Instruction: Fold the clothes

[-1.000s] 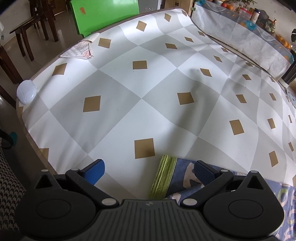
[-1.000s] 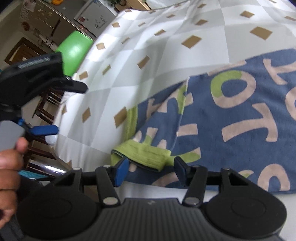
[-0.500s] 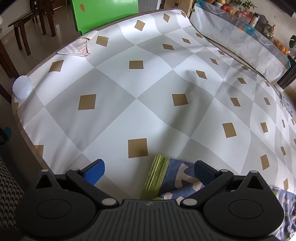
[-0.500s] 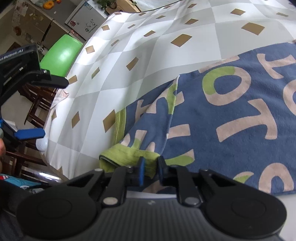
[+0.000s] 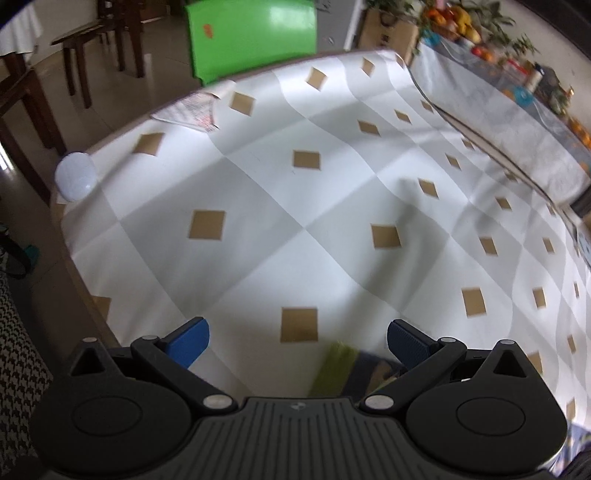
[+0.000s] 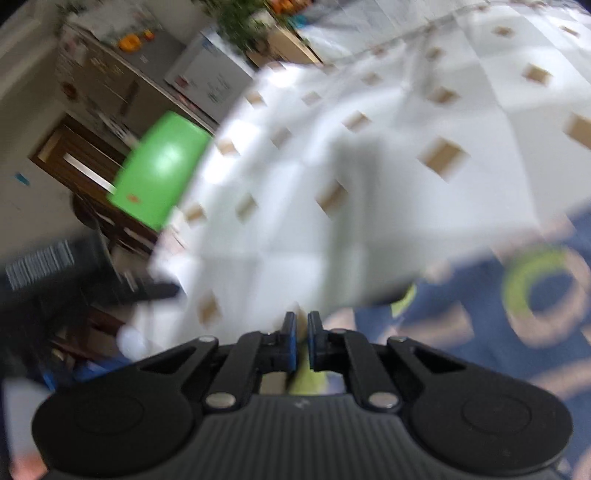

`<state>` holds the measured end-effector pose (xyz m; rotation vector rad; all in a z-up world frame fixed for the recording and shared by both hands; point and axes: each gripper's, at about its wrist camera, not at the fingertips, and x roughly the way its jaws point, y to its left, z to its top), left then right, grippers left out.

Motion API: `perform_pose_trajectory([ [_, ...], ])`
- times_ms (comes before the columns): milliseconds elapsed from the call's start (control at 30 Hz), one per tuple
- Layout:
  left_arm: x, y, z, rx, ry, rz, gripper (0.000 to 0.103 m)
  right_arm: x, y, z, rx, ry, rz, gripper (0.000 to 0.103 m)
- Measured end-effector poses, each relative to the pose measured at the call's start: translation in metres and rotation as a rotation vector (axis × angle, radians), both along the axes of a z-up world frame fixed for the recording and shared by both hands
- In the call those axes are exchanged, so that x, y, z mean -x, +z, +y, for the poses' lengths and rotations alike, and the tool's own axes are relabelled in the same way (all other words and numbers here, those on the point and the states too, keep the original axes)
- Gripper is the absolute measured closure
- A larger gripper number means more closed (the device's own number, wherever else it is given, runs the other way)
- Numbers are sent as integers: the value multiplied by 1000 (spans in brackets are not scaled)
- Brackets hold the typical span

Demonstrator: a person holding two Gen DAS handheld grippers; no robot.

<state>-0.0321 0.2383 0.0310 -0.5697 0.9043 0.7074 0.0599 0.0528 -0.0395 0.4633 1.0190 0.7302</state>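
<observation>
R gripper: right gripper pads nearly together, clamped on the green hem of the garment; a strip of green cloth shows between the pads and below them. Pitched moderately down across the desk, pointing toward 11 o'clock in its own view. View badly blurred.
L gripper: left gripper fingers wide apart, nothing between the pads; blue pads hang over the bare cloth. Pitched steeply down at the desk's near edge.
Garment: blue garment w/ pale and green letters, lying on the desk at 3–5 o'clock in the R view. Its green-hemmed corner also shows in the L view at 6 o'clock, just inside the right-hand pad, not touching it as far as the blur lets me tell.
Desk: desk covered by a white/grey check cloth w/ tan squares.
On desk, other: folded printed paper at 11 o'clock near the far edge; white round object at 9 o'clock on the left edge.
Containers: none I can tell on the desk. Side counter at 1–2 o'clock carries fruit and bottles; too small to tell what holds them.
Around: green chair back at 12 o'clock beyond the desk; dark wooden chairs at 10–11 o'clock.
Person: only a blurred bit of hand at the bottom-left corner of the R view.
</observation>
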Motion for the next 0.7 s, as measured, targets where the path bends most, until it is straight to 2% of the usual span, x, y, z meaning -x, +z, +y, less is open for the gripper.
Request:
perform_pose_trajectory([
  [67, 0, 0, 2, -14, 6, 1, 0, -8, 10, 6, -16, -4, -35, 91],
  [200, -6, -9, 0, 13, -17, 33, 0, -11, 17, 6, 20, 4, -72, 77],
  [400, -20, -22, -16, 27, -108, 86, 0, 7, -6, -29, 113, -40, 0, 63],
  [700, -40, -42, -60, 15, -306, 170, 0, 43, -29, -110, 251, -189, 81, 52],
])
